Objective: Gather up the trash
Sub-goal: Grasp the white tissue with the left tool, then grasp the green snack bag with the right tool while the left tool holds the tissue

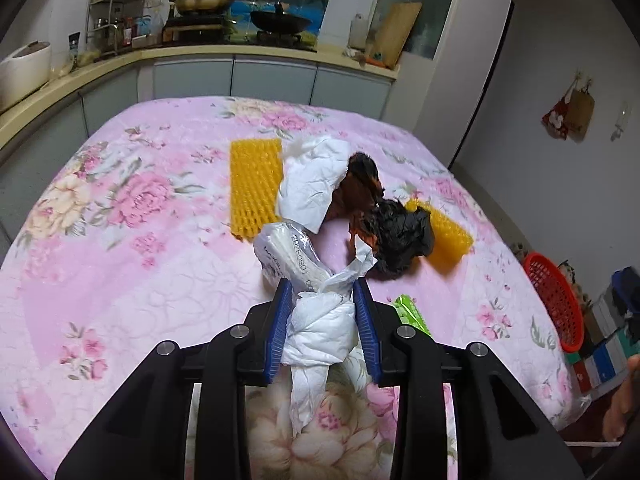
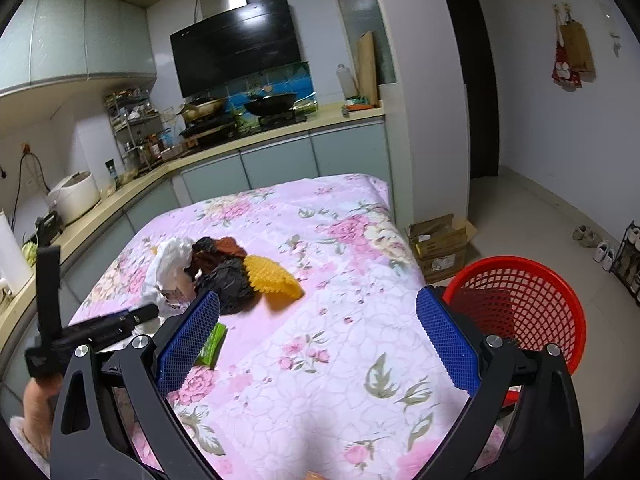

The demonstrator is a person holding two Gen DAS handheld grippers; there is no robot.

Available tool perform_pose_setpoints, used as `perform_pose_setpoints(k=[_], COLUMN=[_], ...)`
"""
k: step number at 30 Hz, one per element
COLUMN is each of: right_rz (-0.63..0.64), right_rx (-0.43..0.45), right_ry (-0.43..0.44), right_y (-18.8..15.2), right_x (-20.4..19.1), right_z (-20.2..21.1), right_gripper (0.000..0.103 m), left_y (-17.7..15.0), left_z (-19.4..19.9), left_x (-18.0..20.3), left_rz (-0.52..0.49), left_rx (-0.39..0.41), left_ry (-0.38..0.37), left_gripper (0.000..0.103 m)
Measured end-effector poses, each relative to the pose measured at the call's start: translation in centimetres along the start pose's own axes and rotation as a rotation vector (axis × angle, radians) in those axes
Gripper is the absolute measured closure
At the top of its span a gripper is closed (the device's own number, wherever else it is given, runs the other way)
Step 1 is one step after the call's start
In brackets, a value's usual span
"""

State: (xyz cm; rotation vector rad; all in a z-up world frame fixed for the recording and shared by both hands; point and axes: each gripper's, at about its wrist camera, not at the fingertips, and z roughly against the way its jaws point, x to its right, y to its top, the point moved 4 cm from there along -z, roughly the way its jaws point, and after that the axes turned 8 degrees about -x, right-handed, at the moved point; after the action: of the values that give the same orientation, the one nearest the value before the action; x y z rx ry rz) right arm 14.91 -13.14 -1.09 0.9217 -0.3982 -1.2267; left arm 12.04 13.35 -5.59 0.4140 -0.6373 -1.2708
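Observation:
My left gripper (image 1: 322, 285) is shut on a crumpled white paper wad (image 1: 320, 330), which its blue pads press from both sides, just above the pink floral tablecloth (image 1: 120, 240). Beyond it lies a clear plastic wrapper (image 1: 288, 252), another white paper (image 1: 312, 184), a brown bag (image 1: 356, 188) and a crumpled black bag (image 1: 404, 236). A green wrapper (image 1: 412, 314) lies to the right. My right gripper (image 2: 320, 300) hangs open over the cloth with nothing between its fingers. The green wrapper (image 2: 212, 348) is beside its left finger, and the red basket (image 2: 520, 300) is to its right.
Two yellow spiky mats (image 1: 252, 184) (image 1: 448, 232) lie by the trash pile. The red basket (image 1: 554, 304) stands on the floor off the table's right edge. A cardboard box (image 2: 438, 244) sits beyond it. Kitchen counters (image 2: 120, 196) run along the far and left sides.

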Motion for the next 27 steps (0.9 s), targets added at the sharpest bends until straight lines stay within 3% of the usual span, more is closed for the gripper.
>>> perform_pose_setpoints(k=[11,21,27], right_rz=[0.067,0.14,0.169], right_rx=[-0.074,-0.192,-0.269], right_ry=[0.052,0.087,0.099], right_y=[-1.4,-2.8,-3.4], right_x=[-4.0,-8.4,-10.6], right_z=[-2.6,-7.5,-10.4], right_gripper=[0.007,0.007,0.007], left_y=[0.6,1.3,1.3], left_z=[4.1,6.1,6.7], left_x=[-0.2,-2.6,-3.0], left_rz=[-0.022,0.031,0.031], left_rx=[0.088,0.17,0.192], left_ry=[-0.05,0.061,0.083], left_gripper=[0.072,0.072,0.072])
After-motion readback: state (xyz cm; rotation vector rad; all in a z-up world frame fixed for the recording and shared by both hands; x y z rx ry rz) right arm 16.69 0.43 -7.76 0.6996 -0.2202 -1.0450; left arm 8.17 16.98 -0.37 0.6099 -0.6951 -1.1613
